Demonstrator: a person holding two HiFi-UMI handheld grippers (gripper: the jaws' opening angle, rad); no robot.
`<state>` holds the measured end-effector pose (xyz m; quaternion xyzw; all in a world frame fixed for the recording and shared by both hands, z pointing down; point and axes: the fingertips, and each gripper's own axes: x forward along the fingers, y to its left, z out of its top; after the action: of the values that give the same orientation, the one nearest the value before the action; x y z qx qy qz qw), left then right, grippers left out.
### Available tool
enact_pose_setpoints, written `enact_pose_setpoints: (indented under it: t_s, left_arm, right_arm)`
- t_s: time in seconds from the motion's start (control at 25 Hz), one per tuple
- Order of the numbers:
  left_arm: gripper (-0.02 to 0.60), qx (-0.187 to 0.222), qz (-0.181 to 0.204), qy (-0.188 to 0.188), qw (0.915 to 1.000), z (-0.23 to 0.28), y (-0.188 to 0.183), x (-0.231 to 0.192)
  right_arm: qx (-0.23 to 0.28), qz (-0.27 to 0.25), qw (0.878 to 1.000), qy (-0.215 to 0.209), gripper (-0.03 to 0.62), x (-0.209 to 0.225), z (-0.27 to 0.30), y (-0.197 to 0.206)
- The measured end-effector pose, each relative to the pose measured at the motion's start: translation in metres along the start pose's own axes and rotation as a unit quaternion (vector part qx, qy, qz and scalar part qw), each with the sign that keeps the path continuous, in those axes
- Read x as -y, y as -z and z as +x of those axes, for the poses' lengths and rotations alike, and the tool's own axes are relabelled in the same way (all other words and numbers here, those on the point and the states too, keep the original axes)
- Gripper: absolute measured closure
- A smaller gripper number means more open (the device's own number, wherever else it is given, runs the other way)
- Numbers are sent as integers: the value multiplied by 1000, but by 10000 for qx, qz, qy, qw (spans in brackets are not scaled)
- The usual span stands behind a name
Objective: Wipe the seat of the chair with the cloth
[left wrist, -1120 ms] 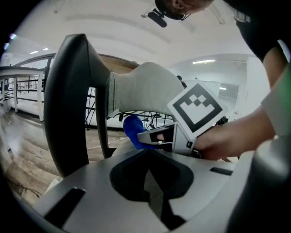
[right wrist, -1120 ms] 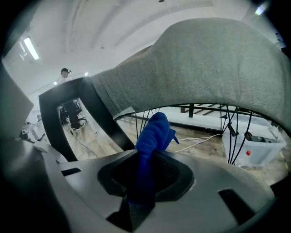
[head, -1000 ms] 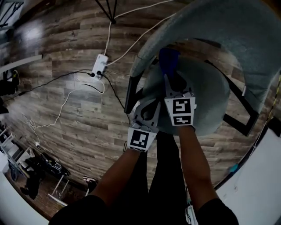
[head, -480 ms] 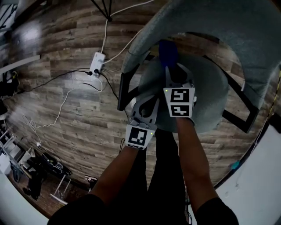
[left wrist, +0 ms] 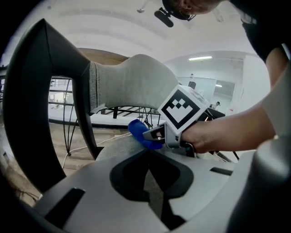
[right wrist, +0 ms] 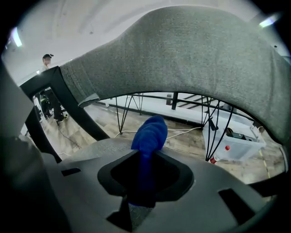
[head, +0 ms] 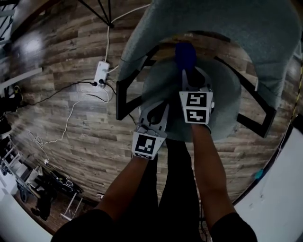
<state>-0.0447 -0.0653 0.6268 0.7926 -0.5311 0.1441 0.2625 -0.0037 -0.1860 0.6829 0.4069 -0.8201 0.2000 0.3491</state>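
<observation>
The chair has a round grey seat (head: 225, 99), a curved grey backrest (head: 236, 28) and a black frame (head: 124, 97). My right gripper (head: 189, 72) is over the back half of the seat, shut on a blue cloth (head: 185, 56) that bunches out beyond its tips at the seat's rear edge. In the right gripper view the cloth (right wrist: 150, 134) stands up between the jaws above the seat (right wrist: 100, 148). My left gripper (head: 160, 106) hovers at the seat's front left edge, jaws together with nothing in them. From the left gripper view, the right gripper (left wrist: 152, 134) and cloth (left wrist: 138, 132) are just ahead.
A white power strip (head: 101, 73) with cables lies on the wooden floor left of the chair, and tripod legs (head: 102, 12) stand behind it. A white box (right wrist: 232, 143) sits behind the chair. Dark equipment (head: 47, 182) is at the lower left. A person (right wrist: 47, 59) stands far off.
The right gripper has slid the blue cloth a little farther along the seat toward its back edge. The left gripper has stayed by the seat's front left edge.
</observation>
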Motion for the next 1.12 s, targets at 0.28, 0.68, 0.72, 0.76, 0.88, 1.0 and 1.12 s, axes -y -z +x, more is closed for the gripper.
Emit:
enact_pose_setpoints:
  t_s: [0.28, 0.68, 0.72, 0.76, 0.88, 1.0, 1.12]
  left_arm:
    - [575, -53, 124, 77, 9999, 10, -3, 11]
    - [575, -245, 43, 175, 9995, 24, -1, 31]
    - [575, -241, 47, 182, 9995, 26, -2, 33]
    - [575, -240, 56, 190, 9995, 28, -3, 35]
    - [575, -257, 116, 193, 9994, 31, -4, 38]
    - [575, -289, 104, 161, 9994, 34, -4, 39]
    - [575, -322, -53, 112, 9994, 31, -6, 41]
  right_arm:
    - [-21, 240, 9990, 372, 502, 39, -15, 14]
    - [-132, 504, 9944, 925, 502, 100, -39, 37]
    - [-138, 524, 9937, 985, 502, 106, -42, 40]
    - [-144, 542, 9930, 1038, 502, 112, -44, 43]
    - [-170, 575, 9912, 1181, 502, 126, -50, 50]
    - [-192, 639, 9887, 1346, 502, 143, -58, 57]
    - [-193, 787, 9861, 1454, 502, 158, -65, 64]
